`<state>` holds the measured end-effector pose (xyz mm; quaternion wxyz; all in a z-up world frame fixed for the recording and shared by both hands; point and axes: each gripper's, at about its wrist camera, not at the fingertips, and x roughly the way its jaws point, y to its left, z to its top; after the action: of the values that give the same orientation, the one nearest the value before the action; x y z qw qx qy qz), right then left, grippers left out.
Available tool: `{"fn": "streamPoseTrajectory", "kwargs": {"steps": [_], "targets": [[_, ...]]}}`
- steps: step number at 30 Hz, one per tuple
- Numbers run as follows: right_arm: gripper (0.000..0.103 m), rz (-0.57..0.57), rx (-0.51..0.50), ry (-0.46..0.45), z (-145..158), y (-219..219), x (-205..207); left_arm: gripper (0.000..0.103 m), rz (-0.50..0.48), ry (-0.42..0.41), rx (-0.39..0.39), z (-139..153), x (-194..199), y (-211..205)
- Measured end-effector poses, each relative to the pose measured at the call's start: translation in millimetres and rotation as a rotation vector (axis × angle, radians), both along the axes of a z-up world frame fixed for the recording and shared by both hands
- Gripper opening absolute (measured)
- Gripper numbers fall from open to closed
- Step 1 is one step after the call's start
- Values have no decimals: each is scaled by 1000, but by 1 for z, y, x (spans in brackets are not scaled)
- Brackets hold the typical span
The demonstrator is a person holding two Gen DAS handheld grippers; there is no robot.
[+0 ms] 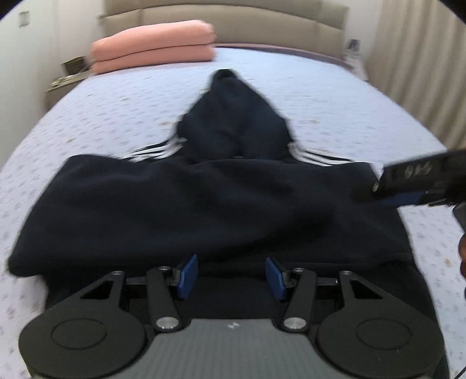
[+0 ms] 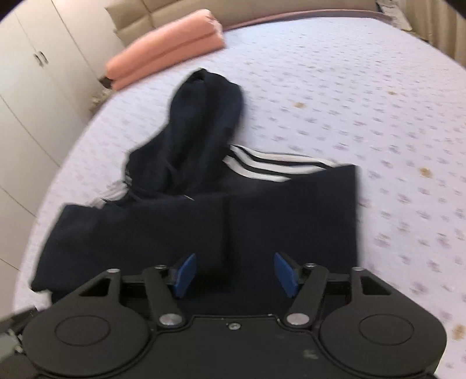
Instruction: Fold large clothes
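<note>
Garment: dark navy hoodie (image 1: 204, 204) lies on the bed (image 1: 102, 116), body folded into a broad band across the near part of the sheet, hood (image 1: 233, 116) stretched away toward the headboard (image 1: 221, 26).
Stripes: white sleeve stripes (image 2: 262, 166) show at both sides of the hood's base, just beyond the folded body; sharper on the right side in the right wrist view.
Seam: a straight dark line, seam or fold edge, runs down the middle of the body in the right wrist view; which of the two, cannot tell.
Left gripper (image 1: 231, 277): jaws apart, blue pads (image 1: 186, 277) clear of each other, nothing clamped; the hoodie's near edge lies under and ahead of them. Contact with the cloth cannot be judged.
Right gripper (image 2: 235, 274): jaws wide apart, nothing between the pads but the cloth below. In the left wrist view it enters from the right edge at the hoodie's right corner, blurred.
Bedding: pale lilac sheet with a small repeated print and a few brownish spots (image 2: 425, 172).
Other items: folded pink blanket (image 1: 154, 46) at the head of the bed, left side, well apart from the hoodie.
Surroundings: cream wardrobe doors (image 2: 38, 87) left of the bed, beige curtain (image 1: 416, 64) on the right.
Image quality: both views motion-blurred, edges of the garment smeared.
</note>
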<state>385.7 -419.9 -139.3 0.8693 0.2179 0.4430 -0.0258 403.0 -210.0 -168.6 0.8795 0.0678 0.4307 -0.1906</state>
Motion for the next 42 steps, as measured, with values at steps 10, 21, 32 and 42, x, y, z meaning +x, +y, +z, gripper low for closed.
{"fn": "streamPoseTrajectory", "kwargs": {"steps": [10,21,32,42], "targets": [[7,75,51,27,-28,23,42,53,140,-40,28,18,13,38],[6,-154,-306,-36,39,-14,-22,50,236,-140,34,39,66,62],[59,-199,-320,126,24,-24,-11,46,139,-23,150,4,79,64],[12,-200,-350,269,-23,20,23,30,58,29,7,21,112,65]]}}
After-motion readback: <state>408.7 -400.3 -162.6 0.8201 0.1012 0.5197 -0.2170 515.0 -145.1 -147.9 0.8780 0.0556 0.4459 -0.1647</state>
